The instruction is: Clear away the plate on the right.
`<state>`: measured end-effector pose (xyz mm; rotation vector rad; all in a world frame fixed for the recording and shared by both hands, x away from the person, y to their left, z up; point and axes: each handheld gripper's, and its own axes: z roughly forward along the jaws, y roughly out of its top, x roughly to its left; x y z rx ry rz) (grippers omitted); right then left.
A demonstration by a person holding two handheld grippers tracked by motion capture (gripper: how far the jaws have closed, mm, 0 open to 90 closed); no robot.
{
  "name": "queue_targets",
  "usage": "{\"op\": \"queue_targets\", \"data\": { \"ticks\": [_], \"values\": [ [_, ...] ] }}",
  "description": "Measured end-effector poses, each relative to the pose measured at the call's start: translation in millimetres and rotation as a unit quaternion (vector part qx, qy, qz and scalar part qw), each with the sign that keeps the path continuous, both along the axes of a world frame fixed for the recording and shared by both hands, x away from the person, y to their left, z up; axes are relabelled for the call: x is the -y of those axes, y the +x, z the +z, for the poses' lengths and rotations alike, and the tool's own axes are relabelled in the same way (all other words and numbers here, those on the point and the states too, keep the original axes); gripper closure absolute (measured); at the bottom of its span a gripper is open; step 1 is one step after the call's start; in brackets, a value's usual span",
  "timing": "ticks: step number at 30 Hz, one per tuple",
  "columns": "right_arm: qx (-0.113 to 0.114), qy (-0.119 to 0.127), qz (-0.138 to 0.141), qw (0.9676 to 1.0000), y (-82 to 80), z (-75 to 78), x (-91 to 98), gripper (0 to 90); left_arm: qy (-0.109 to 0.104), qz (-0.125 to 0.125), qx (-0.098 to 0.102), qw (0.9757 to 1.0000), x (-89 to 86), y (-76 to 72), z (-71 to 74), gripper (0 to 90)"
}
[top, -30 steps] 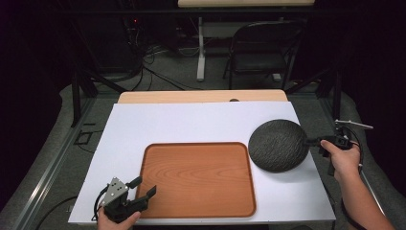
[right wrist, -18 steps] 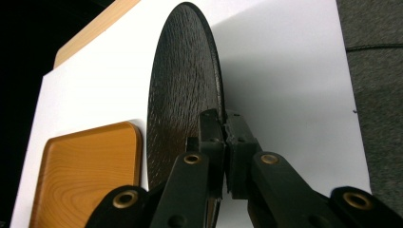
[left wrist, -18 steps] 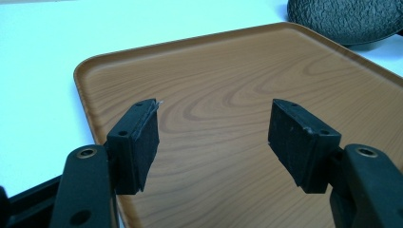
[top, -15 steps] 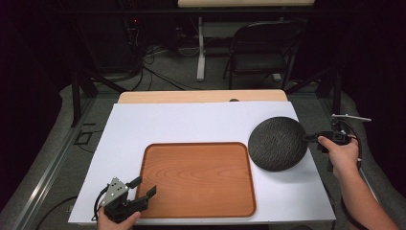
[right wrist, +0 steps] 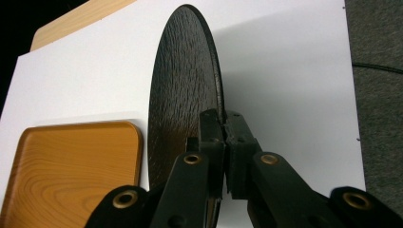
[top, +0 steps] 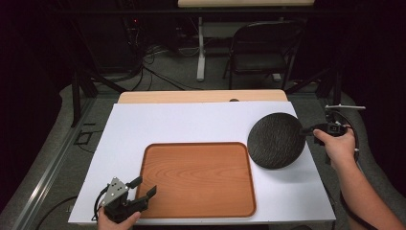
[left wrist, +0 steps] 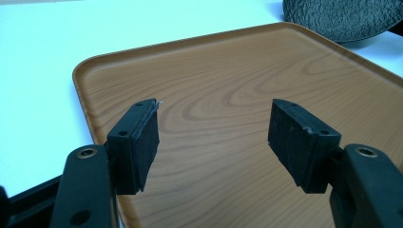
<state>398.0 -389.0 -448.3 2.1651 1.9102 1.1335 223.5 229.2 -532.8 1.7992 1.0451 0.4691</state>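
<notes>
Right of tray: our right tongs (top: 306, 129), clamped on plate (top: 276, 140) rim, have lifted it.
Next: we judge tray (top: 196, 177).
Left tongs (top: 142, 188): wide open, empty.

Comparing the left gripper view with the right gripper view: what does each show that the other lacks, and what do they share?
Left gripper view alone: the left gripper open above the wooden tray, nothing between its fingers.

Right gripper view alone: the right gripper shut on the rim of the black plate, which is seen edge-on, and the table's bare wood edge.

Both: tray, plate and white table cover.
</notes>
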Motion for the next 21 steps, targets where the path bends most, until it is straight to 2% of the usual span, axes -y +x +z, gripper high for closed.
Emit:
{"op": "queue_targets", "data": {
  "ticks": [5,12,21],
  "values": [
    [-0.003,-0.011,0.002,0.9999,3.1,7.1,-7.1,87.8,0.0,-0.001,0.0,1.0,0.0,0.1,0.0,34.5],
    [0.001,-0.039,0.017,0.9991,8.7,16.8,-15.9,87.8,-0.001,0.0,-0.001,1.0,-0.1,0.0,0.1,34.5],
    [0.005,-0.048,0.019,0.9986,12.0,22.2,-22.5,87.8,-0.003,0.0,0.0,1.0,-0.2,0.0,0.1,34.5]
  ]
}}
